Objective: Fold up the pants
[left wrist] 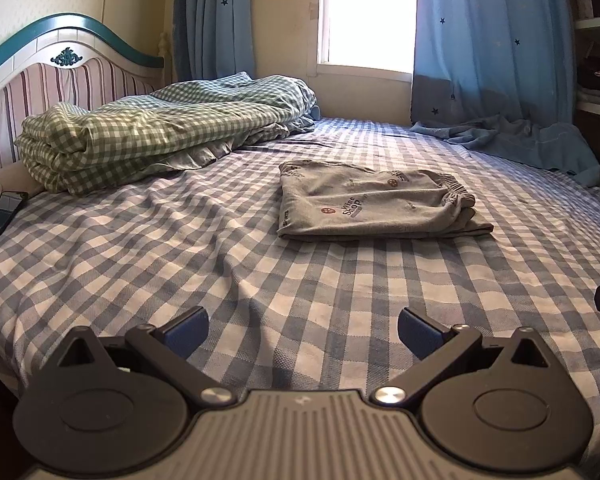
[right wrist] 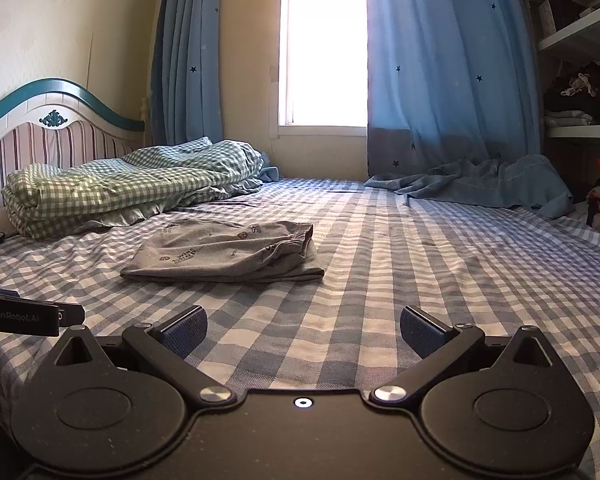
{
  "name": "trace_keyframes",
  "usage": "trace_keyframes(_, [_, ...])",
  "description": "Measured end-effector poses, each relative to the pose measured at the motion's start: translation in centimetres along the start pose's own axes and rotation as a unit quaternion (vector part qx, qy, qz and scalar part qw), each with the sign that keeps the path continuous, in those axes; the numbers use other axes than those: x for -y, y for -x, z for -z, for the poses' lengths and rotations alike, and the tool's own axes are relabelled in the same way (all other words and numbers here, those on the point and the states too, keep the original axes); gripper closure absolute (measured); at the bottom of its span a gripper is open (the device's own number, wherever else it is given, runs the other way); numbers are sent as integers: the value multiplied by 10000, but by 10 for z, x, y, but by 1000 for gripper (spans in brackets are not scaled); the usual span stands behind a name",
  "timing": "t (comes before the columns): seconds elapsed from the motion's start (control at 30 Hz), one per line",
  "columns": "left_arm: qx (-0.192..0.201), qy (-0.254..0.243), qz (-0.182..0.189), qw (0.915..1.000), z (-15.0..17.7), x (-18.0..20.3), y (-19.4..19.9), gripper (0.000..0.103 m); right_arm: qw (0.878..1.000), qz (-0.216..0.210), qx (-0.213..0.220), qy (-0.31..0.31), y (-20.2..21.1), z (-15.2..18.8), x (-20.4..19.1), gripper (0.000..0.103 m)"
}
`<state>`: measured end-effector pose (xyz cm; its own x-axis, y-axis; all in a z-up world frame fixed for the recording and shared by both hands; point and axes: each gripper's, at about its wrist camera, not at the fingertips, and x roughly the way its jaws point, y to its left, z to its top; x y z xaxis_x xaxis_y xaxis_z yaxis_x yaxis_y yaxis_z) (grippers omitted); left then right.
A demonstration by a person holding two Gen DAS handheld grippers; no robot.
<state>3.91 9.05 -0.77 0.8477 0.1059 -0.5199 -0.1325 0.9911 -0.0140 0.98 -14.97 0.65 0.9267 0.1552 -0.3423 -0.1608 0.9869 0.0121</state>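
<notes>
Lying folded on the checked bed [left wrist: 260, 264], grey pants [left wrist: 364, 206].
Left gripper [left wrist: 303, 336] and right gripper [right wrist: 304, 334] fingers spread wide, empty.

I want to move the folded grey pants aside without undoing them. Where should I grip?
Probably take the pants at the smooth folded edge on their left, coming in low from that side with the open left gripper. The layers join there; the right end shows a loose waistband and separate layers.

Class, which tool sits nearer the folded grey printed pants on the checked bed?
Roughly equal, left perhaps slightly. The left tool has the folded grey printed pants ahead, slightly rightward; the right tool has them ahead-left.
</notes>
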Motion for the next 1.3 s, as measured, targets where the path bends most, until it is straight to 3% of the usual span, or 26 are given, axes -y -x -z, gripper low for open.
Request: trace_keyframes(1.3, [-101,-86,-3,9999,1,2,-7,0,9999,-27,-158,-17,-11,5,-1,1])
